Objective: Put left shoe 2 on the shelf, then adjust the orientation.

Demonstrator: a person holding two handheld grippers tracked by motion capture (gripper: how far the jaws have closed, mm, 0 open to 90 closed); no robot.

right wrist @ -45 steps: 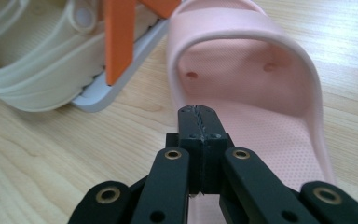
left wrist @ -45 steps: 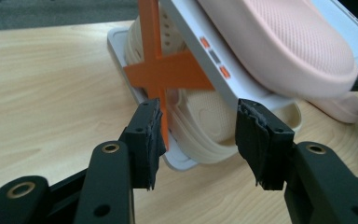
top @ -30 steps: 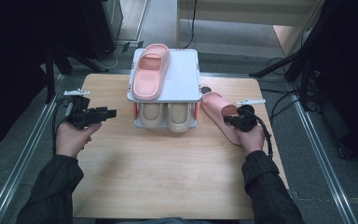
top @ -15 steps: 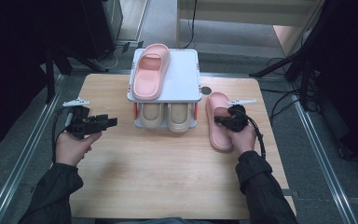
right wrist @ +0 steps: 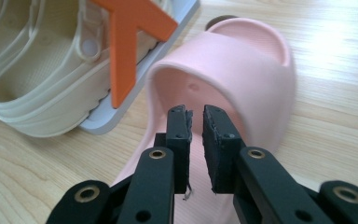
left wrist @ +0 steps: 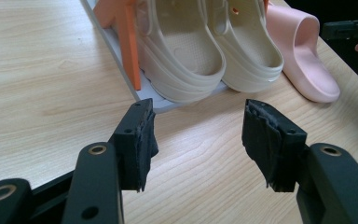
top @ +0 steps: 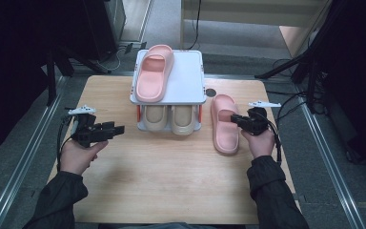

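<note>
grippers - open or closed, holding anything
left gripper: open, holding nothing
right gripper: just opened a crack, holding nothing, over the pink slipper

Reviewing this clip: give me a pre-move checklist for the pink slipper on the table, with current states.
1. Right gripper released: ok, its jaws have just been opening, with a narrow gap and nothing between them.
2. Pink slipper on the table lying flat beside the rack: ok.
3. Free space on the rack top beside the other pink slipper: ok.
4. Left gripper open, holding nothing: ok.
5. Beige clogs seated on the lower shelf: ok.
</note>
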